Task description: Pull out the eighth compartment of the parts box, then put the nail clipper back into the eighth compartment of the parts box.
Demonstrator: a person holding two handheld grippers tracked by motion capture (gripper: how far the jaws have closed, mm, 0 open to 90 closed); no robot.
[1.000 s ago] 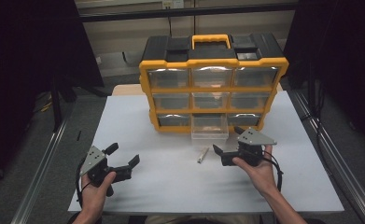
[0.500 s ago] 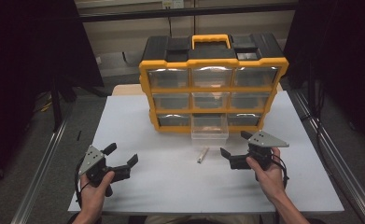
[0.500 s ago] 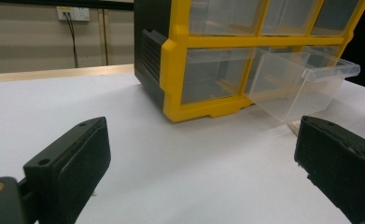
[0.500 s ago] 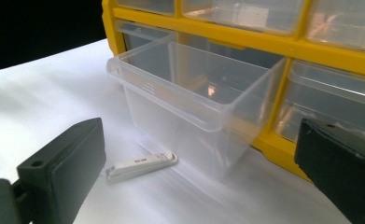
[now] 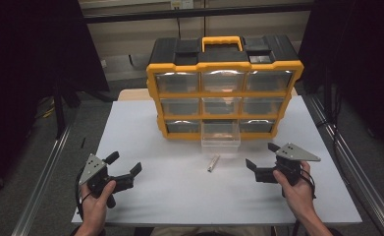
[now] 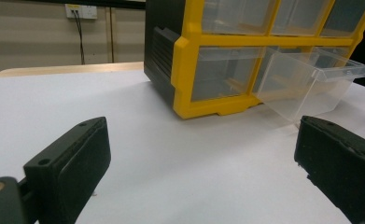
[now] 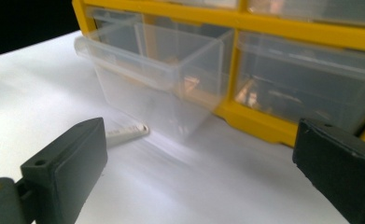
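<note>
A yellow and black drawer organizer [image 5: 221, 88] stands at the back of the white table [image 5: 179, 196]. Its bottom middle clear drawer [image 5: 221, 135] [image 6: 311, 86] [image 7: 161, 79] is pulled out. A small pale cylindrical part [image 5: 212, 162] [image 7: 126, 133] lies on the table in front of that drawer. My left gripper [image 5: 123, 164] [image 6: 199, 172] is open near the front left, empty. My right gripper [image 5: 262, 156] [image 7: 199, 172] is open at the front right, empty, a little right of the small part and pointing toward the pulled-out drawer.
The organizer's other drawers [image 5: 219, 81] are closed; some hold small items that I cannot make out. A metal rail [image 5: 344, 162] runs along the table's right side and another [image 5: 47, 172] along the left. Dark floor surrounds the table.
My right gripper has drawn back toward the front right, away from the small part. The left gripper has hardly moved.
</note>
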